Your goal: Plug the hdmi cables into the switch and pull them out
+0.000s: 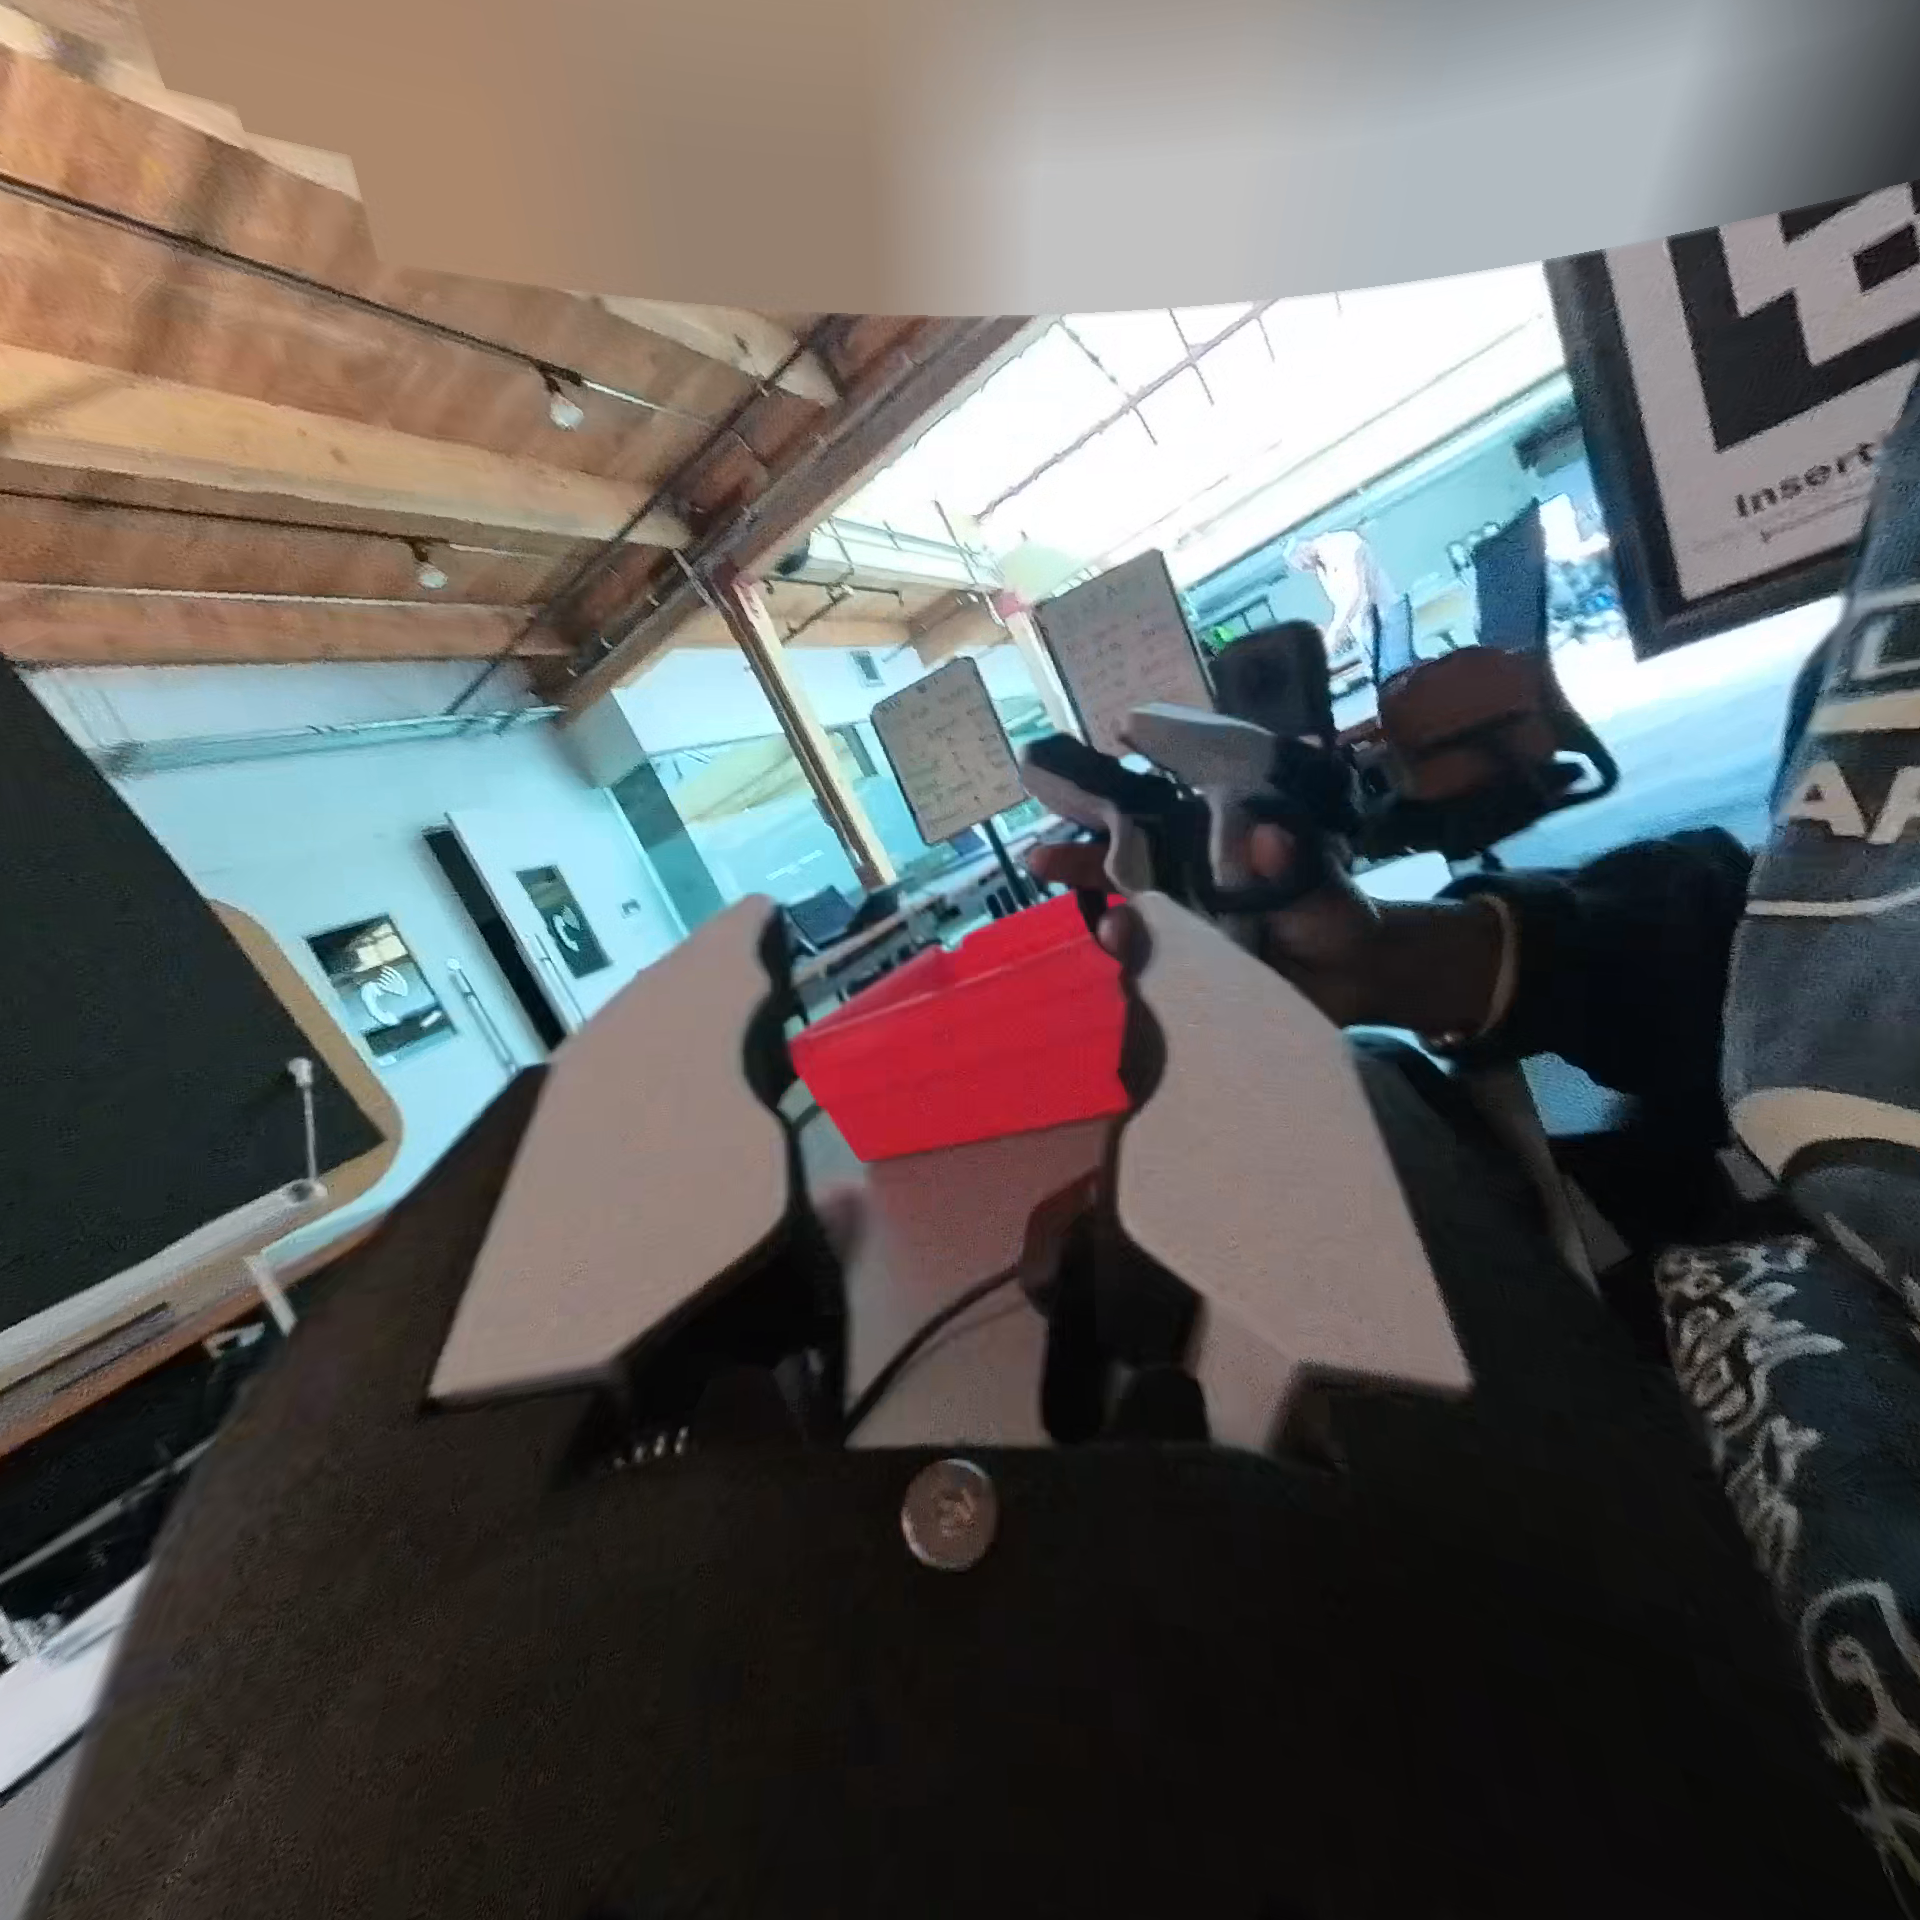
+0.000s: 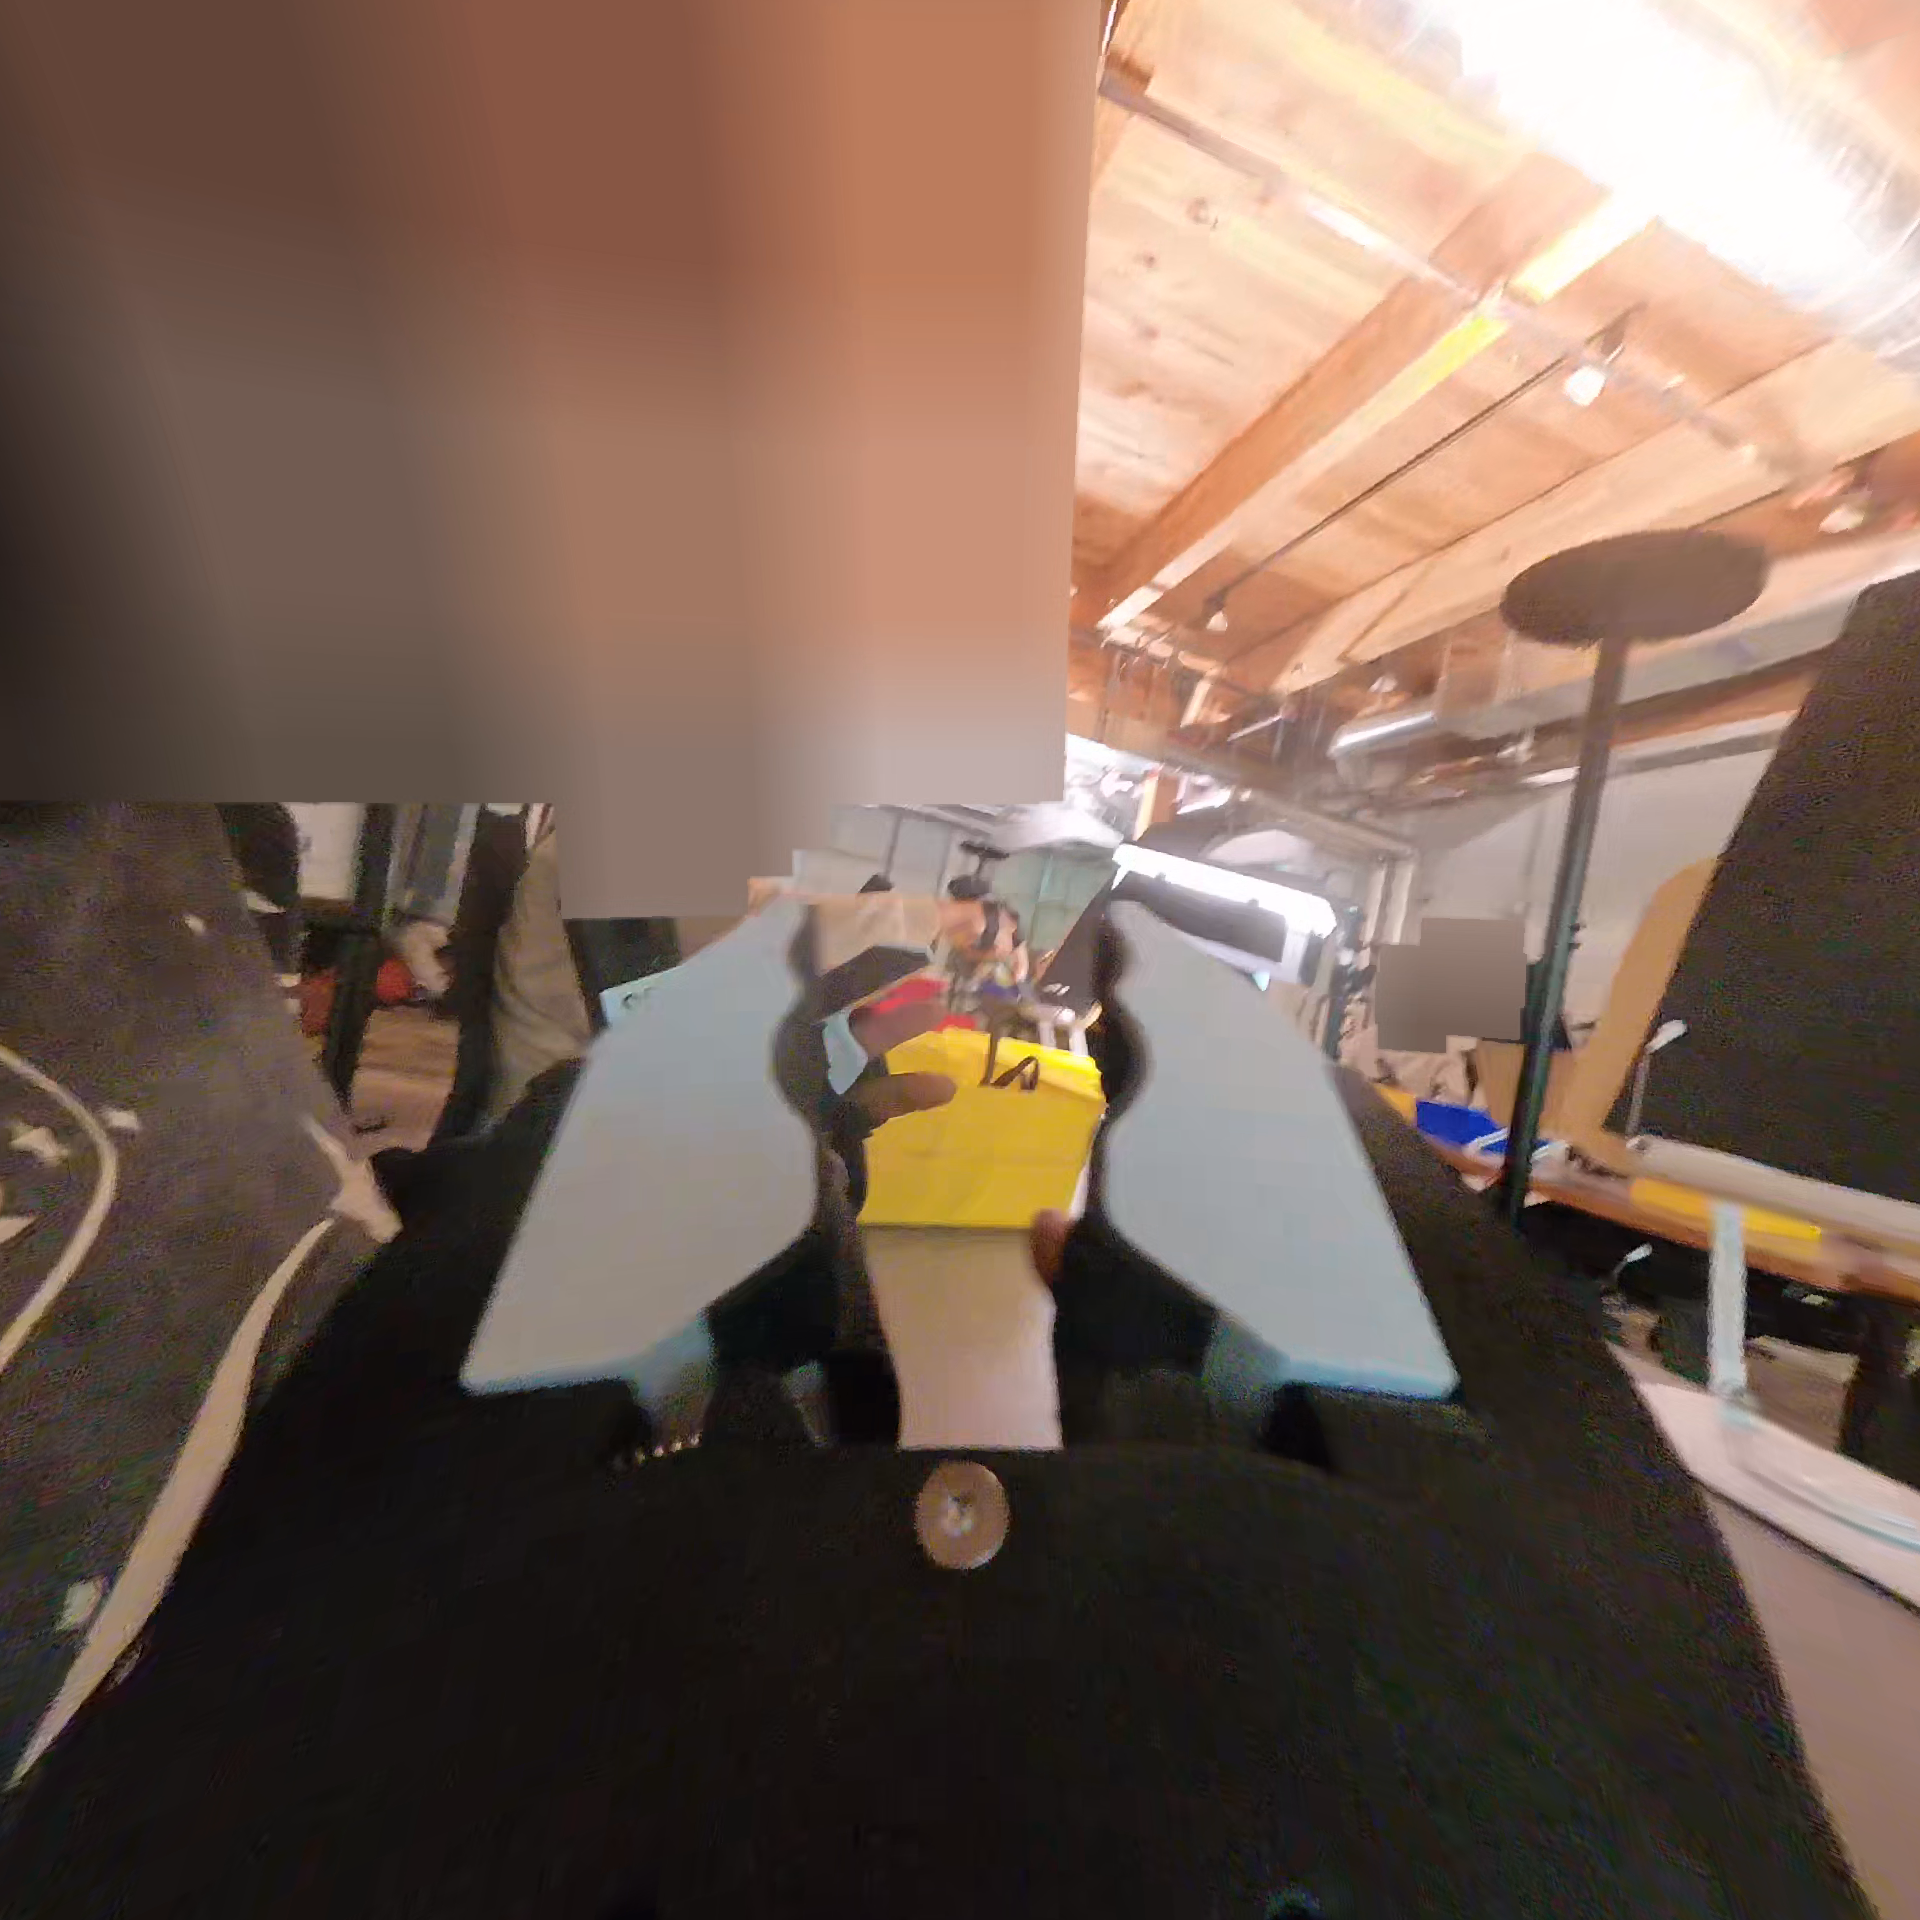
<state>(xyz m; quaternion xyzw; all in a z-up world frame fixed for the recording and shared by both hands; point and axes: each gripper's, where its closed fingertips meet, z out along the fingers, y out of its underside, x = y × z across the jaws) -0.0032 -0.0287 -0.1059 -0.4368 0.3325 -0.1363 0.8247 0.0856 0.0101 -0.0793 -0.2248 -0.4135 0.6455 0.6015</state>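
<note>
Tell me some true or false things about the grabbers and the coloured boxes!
1. The left gripper is open. True.
2. A blue bin sits ahead of the left gripper. False: the bin is red.
3. The right gripper is open. True.
4. The right gripper holds a cable. False: nothing sits between its fingers; a yellow bin lies beyond.
</note>
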